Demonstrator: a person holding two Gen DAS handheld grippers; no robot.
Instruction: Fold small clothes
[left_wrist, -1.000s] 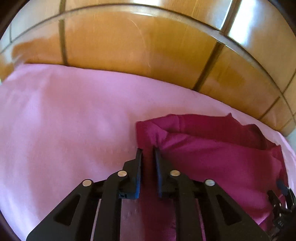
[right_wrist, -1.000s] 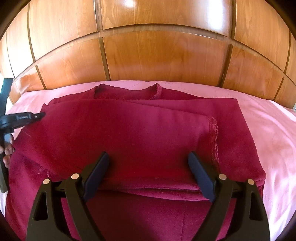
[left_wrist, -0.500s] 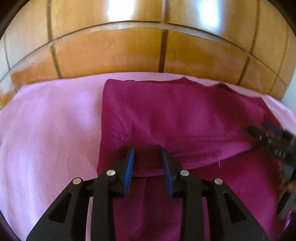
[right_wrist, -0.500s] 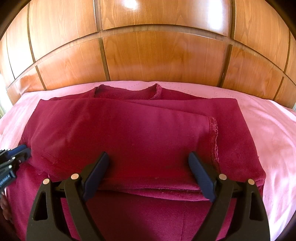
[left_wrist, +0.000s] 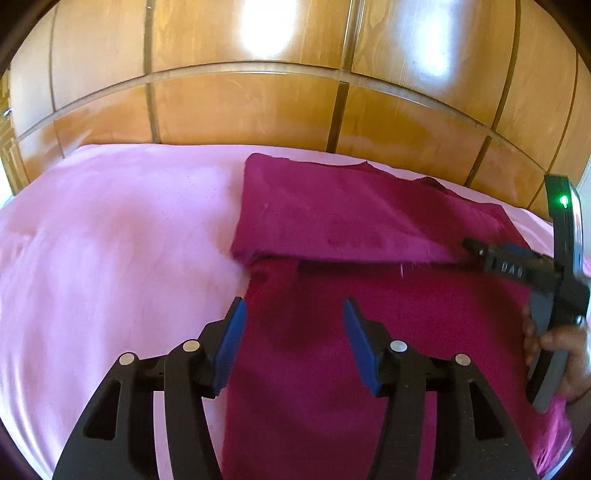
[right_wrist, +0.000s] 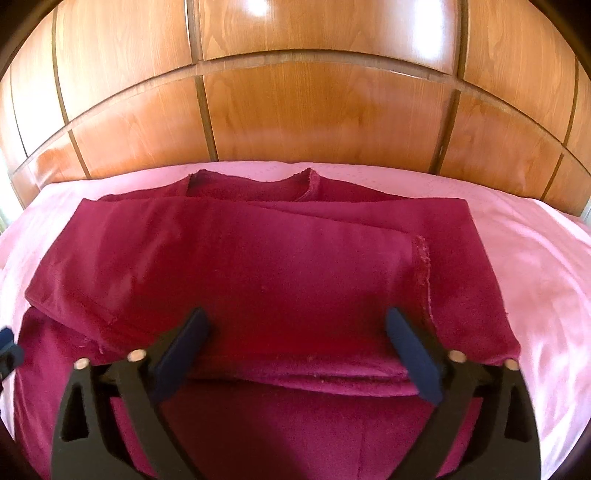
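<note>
Both fisheye views bright and warm, strong white glare on the glossy wood panels (left_wrist: 258, 110) at top centre, edges heavily curved with dark vignetted corners, slight motion blur on the right gripper (left_wrist: 517, 266) at right of the left-wrist view.

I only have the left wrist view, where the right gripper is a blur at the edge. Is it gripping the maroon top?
Observer: No. The right gripper hangs over the maroon top. Its jaws have just been opening and stand wide, with nothing pinched.
Operator: Where does the neckline sit?
Observer: The neckline lies at the far edge, towards the wooden headboard.
Operator: Is anything folded across the front?
Observer: Yes, a layer with a frayed hem is folded over the front; the hem runs down its right side.
</note>
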